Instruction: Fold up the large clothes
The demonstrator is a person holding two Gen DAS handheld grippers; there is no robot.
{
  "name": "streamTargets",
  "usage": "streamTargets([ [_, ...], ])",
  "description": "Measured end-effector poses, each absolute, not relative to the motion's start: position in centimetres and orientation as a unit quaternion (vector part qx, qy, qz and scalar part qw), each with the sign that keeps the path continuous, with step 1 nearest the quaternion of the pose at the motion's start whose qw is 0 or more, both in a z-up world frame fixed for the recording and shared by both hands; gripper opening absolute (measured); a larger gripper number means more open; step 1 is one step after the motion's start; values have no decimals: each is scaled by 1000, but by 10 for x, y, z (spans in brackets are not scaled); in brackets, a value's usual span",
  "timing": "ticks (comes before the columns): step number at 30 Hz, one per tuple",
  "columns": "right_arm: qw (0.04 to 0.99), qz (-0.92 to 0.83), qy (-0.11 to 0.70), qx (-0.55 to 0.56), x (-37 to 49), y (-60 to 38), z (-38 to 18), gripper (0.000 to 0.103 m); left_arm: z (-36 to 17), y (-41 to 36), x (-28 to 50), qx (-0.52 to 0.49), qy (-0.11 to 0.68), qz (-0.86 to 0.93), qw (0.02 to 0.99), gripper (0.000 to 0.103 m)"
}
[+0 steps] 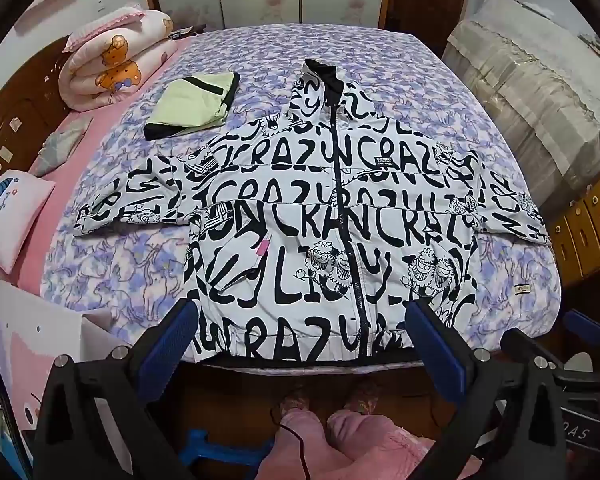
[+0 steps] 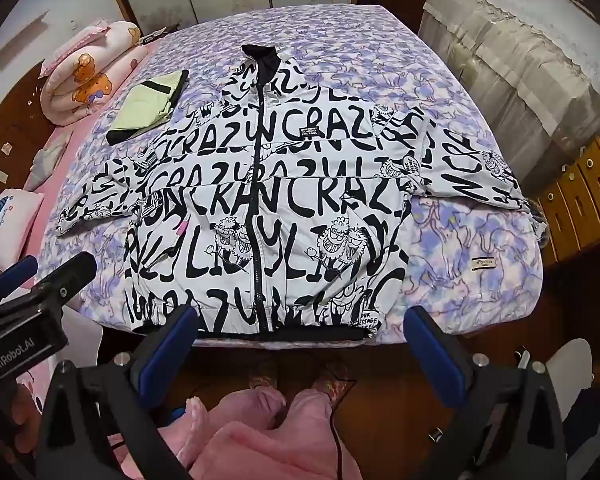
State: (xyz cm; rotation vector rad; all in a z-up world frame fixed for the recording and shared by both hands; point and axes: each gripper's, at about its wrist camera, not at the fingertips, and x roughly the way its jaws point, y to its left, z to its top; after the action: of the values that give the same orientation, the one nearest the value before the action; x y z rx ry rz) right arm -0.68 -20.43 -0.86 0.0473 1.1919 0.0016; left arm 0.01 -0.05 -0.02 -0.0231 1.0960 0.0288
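both tools, left tool (image 1: pixel 300 332) and right tool (image 2: pixel 300 332), hover spread and empty just short of the hem, while the jacket (image 1: pixel 332 216) lies zipped, face up, sleeves out on the bed (image 1: pixel 380 64), seemingly squared for folding.

even, soft indoor light, faint shadows, sharp centre, strong fisheye bending and dark corners

The printed jacket (image 1: pixel 324 216) covers the middle of the bed (image 1: pixel 380 64). A folded green garment (image 1: pixel 196 104) blocks its far-left side. Bare quilt lies beyond the collar and beside both lower flanks.
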Motion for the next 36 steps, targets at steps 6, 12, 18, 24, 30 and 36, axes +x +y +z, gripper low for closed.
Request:
streamTargets([
  [6, 827, 0, 561, 21, -7, -204, -8, 103, 0, -1, 0, -11, 521, 13, 854, 103],
  [12, 827, 1, 562, 22, -7, -204, -9, 103, -1, -2, -1, -10, 519, 13, 855, 102],
  [18, 827, -1, 562, 21, -6, -203, -9, 103, 2, -1, 4, -13, 520, 15, 854, 102],
  [24, 826, 0, 563, 21, -6, -203, -9, 103, 1, -9, 7, -13, 518, 10, 855, 102],
  [30, 826, 0, 564, 21, -6, -203, -10, 103, 0, -14, 6, -11, 518, 9, 855, 102],
  [36, 825, 0, 564, 22, -7, -204, -9, 103, -1, -12, -1, -12, 519, 5, 855, 102],
])
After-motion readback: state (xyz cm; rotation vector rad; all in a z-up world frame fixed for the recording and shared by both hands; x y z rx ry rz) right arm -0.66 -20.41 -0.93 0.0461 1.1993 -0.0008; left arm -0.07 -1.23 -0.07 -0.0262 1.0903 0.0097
